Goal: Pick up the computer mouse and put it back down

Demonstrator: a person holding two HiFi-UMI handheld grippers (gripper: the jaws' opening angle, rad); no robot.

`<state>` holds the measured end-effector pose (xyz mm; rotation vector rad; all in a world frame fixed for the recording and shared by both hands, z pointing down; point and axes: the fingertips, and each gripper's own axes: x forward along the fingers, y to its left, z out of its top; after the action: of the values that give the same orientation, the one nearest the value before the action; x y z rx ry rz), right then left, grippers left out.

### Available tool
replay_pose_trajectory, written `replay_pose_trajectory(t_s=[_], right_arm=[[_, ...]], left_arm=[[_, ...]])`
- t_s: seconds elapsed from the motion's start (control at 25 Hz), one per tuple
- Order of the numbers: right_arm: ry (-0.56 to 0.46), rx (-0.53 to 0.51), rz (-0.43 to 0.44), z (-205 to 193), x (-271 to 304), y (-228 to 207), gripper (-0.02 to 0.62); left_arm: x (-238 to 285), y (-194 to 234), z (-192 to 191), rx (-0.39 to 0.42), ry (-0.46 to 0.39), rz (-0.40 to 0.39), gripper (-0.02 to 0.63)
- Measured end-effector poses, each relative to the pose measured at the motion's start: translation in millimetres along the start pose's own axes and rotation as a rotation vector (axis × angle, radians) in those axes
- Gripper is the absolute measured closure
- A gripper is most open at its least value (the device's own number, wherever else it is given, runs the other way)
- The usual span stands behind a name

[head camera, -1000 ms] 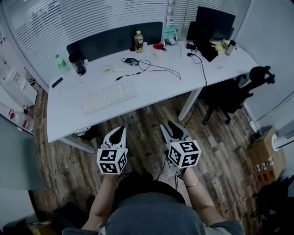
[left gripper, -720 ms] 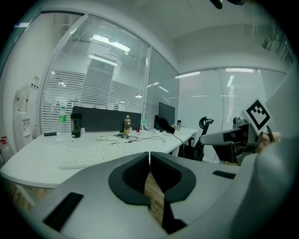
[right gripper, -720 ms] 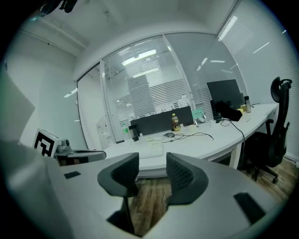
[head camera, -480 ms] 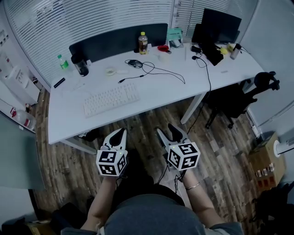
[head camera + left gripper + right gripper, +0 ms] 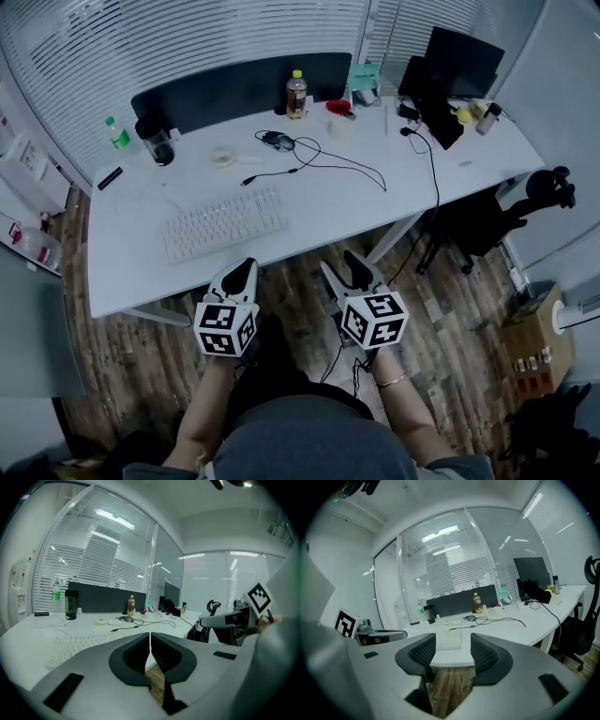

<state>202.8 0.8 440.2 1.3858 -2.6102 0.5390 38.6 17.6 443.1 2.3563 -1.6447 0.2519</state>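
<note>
1. Head view: left gripper (image 5: 246,264) and right gripper (image 5: 336,261) hang short of the white desk (image 5: 319,197); the computer mouse (image 5: 274,139) sits far back on it, well apart.
2. Left gripper view: jaws together, nothing between.
3. Right gripper view: jaws opening, gap empty.

1 keyboard (image 5: 225,223), 1 mouse (image 5: 274,140), 2 bottles (image 5: 296,94) (image 5: 114,133), 1 black tumbler (image 5: 156,141), 1 monitor (image 5: 464,58).

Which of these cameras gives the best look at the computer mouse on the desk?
The head view: it looks down on the mouse, dark against the white desk, unobstructed. Both gripper views show only a tiny dark shape far across it.
</note>
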Motion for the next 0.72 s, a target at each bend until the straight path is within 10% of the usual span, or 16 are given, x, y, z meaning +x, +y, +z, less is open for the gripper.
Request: replay_pose_trajectory(t_s=[0.72], right_arm=[[0.041, -0.01, -0.07, 50, 152, -19, 0.365]], left_arm=[[100, 115, 38, -0.055, 0.015, -0.035, 0.578]])
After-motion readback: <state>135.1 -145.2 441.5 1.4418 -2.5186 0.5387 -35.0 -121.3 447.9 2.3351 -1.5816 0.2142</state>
